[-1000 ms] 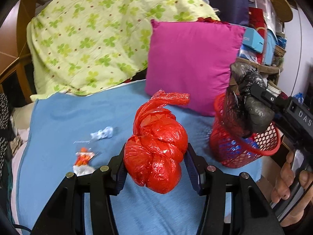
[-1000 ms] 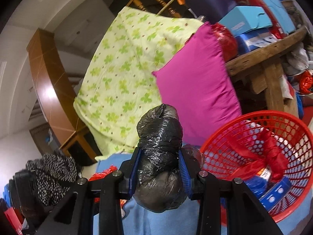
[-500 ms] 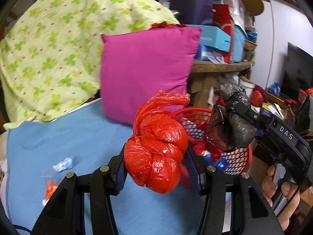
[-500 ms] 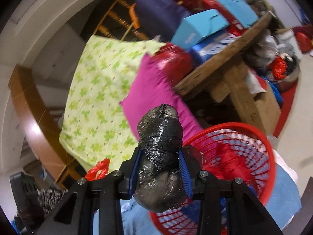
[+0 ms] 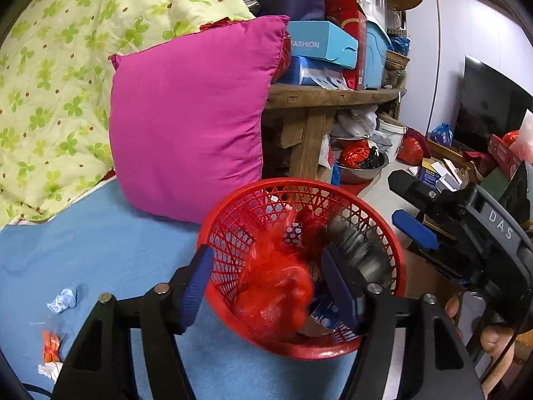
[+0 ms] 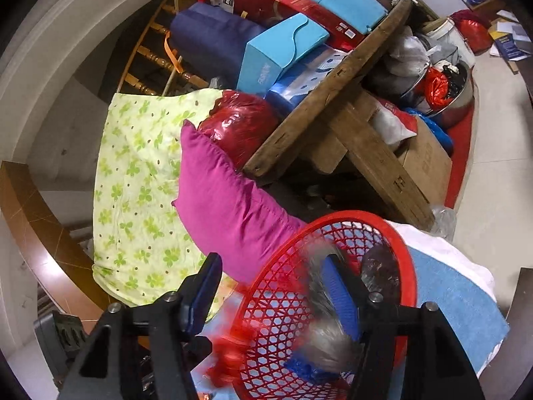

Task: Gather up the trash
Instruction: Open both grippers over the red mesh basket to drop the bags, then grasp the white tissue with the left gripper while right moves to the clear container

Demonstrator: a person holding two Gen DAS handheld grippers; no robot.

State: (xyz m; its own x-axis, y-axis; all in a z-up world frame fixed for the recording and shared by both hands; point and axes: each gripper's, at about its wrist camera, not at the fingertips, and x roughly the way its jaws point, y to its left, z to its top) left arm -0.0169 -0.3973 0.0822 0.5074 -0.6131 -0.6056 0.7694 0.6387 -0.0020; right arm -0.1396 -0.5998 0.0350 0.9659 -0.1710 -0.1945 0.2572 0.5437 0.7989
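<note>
Gaping left claw (image 5: 266,286) over red basket (image 5: 396,250)

The light-blue box (image 5: 321,45) on the wooden table reads "FASHION"; the right hand-held gripper (image 5: 414,230) body reads "DAS".

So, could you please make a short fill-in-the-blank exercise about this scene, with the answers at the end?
1. The basket that receives the trash is ____ in colour.
2. Both the left claw and the right claw are ____, no longer gripping a bag.
3. The magenta pillow leans against a quilt printed with ____ clovers.
4. A crumpled white scrap lies on the ____ sheet, outside the basket.

Answers: red; open; green; blue
</note>
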